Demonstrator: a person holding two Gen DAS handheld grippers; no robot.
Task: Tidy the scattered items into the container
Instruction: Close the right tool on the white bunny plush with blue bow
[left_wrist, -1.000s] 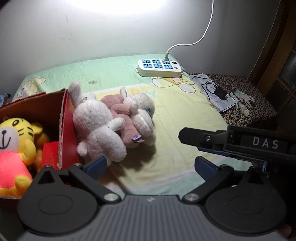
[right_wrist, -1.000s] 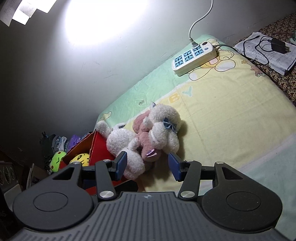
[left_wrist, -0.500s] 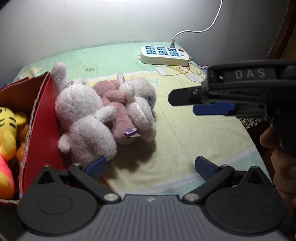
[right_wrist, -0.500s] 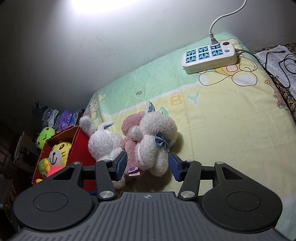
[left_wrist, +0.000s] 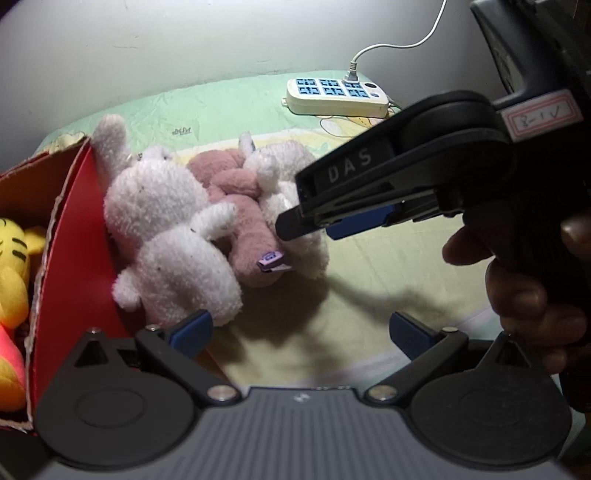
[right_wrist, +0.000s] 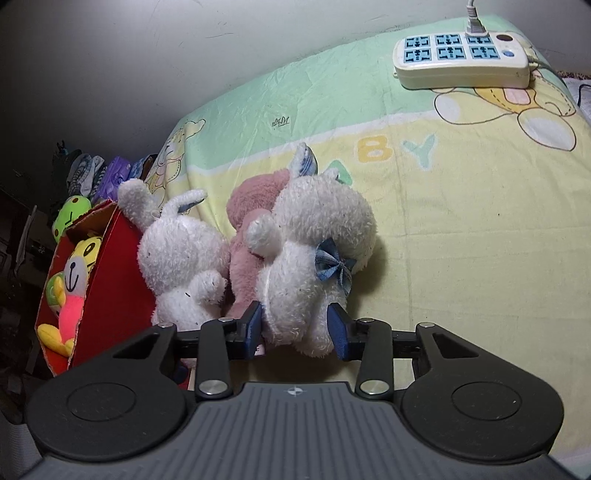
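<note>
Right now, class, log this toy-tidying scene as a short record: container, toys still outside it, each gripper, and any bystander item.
container: red cardboard box, yellow tiger plush inside
toys outside: white plush rabbit, pink plush, white plush with blue bow, huddled beside the box
right gripper: fingers closing around the bow plush
left gripper: open, empty
bystander: white power strip on the sheet

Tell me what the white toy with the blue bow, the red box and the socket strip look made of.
White toy with the blue bow: soft plush, judging by its fuzzy, slightly matted pile; the bow looks like woven ribbon. Red box: probably cardboard, with a torn brown edge under a smooth red face. Socket strip: apparently hard plastic, a smooth cream shell with blue socket faces.
</note>
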